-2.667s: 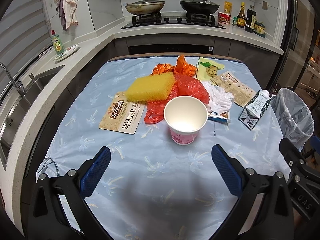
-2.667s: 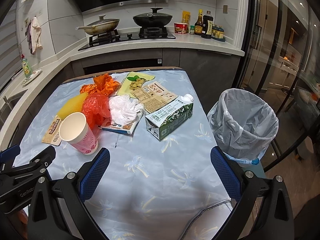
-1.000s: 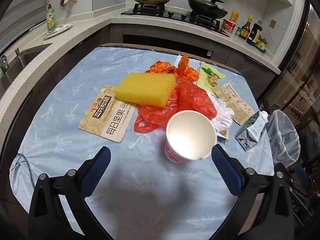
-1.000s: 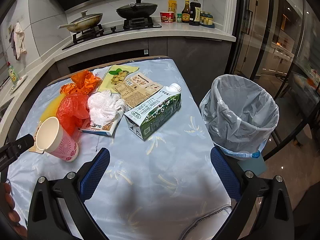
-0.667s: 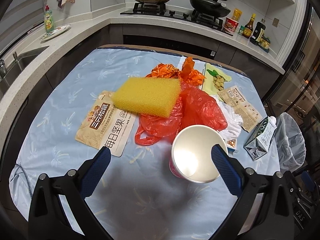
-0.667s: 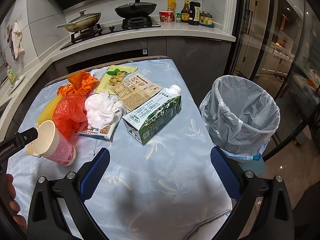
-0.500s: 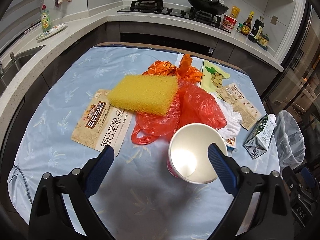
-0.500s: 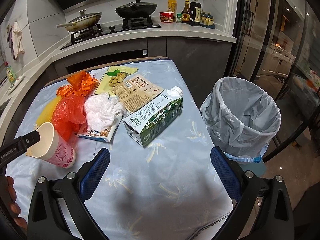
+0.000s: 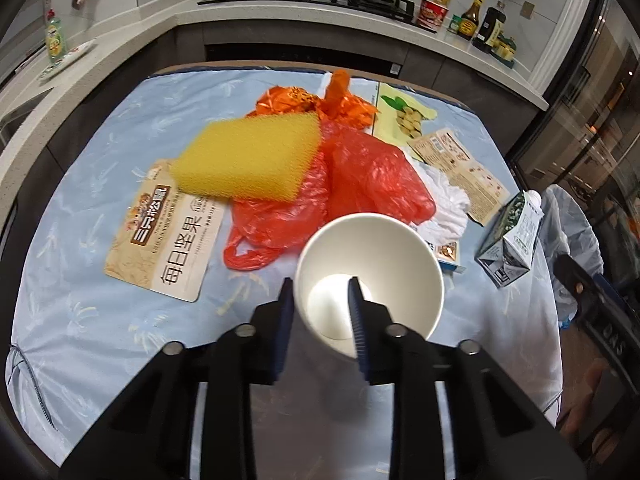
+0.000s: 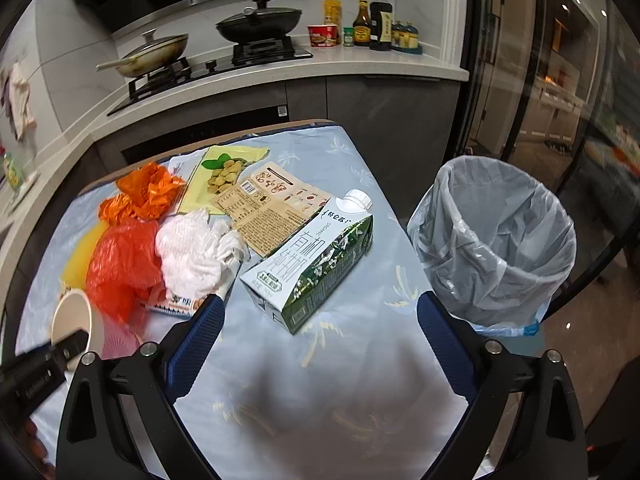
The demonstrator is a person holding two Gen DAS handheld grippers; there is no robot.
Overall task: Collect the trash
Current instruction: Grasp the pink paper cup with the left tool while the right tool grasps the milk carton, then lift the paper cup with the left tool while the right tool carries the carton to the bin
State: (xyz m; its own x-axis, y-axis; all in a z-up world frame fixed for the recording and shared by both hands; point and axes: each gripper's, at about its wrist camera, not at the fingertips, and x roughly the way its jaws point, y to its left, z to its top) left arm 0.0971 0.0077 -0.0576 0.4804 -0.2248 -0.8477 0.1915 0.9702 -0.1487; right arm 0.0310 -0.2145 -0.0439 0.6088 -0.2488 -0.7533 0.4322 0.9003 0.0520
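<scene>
Matt paper cup (image 9: 372, 264), porous sponge (image 9: 248, 160)

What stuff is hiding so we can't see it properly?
- White paper cup, left wrist view: its outside is hidden by its own rim.
- Yellow sponge, right wrist view: mostly behind the red plastic bag.
- Grey-lined trash bin: bottom out of sight.

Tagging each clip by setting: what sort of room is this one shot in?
A home kitchen, most likely: a gas hob with a lidded wok on the counter, sauce bottles beside it, and a lined trash bin next to a cloth-covered table.
</scene>
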